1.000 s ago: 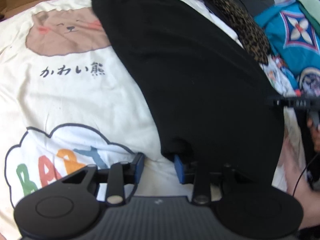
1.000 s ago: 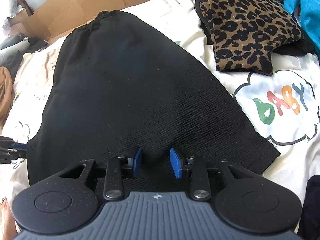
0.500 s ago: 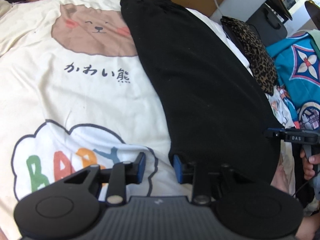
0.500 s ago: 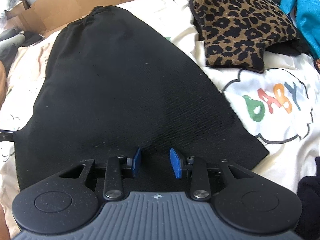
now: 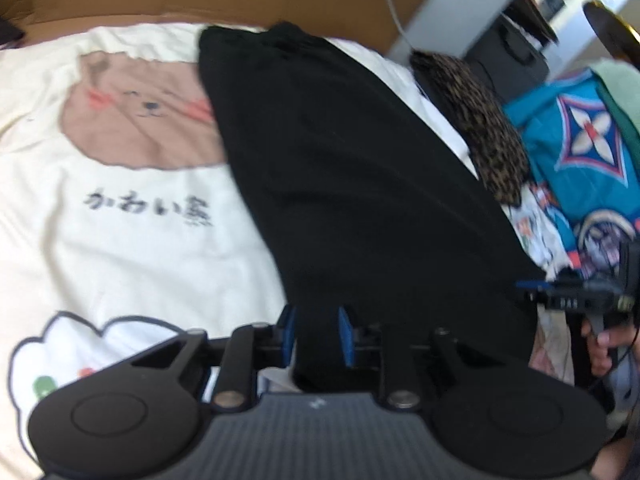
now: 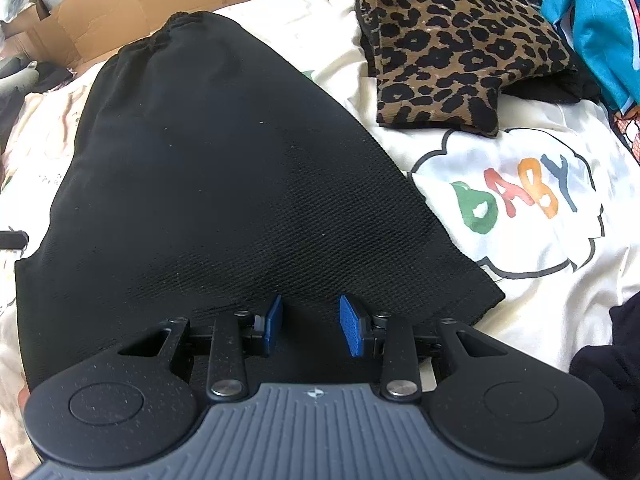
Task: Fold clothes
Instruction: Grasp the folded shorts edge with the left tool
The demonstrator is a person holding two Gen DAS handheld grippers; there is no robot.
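Note:
A black garment (image 5: pixel 360 184) lies spread flat on the cream bed sheet (image 5: pixel 120 248), its elastic waistband at the far end. My left gripper (image 5: pixel 316 334) is at the near left corner of the hem. Its jaws are closing, and black cloth fills the gap between the blue pads and runs back under them. In the right wrist view the same garment (image 6: pixel 220 184) widens toward me. My right gripper (image 6: pixel 310 324) stands over the near hem with its blue pads apart, and the inner face of the right pad shows bare. It also shows in the left wrist view (image 5: pixel 576 296), at the garment's right edge.
A folded leopard-print cloth (image 6: pixel 452 40) lies beyond the garment on the right, with a teal patterned cloth (image 5: pixel 580 152) further right. Flattened cardboard (image 6: pixel 160 0) lines the bed's far edge. A dark cloth (image 6: pixel 612 360) sits at the near right. A hand (image 5: pixel 604 352) holds the right gripper.
My left gripper has slid right from the bare sheet onto the garment's corner, and its pads have narrowed around the cloth. The right gripper has stayed where it was.

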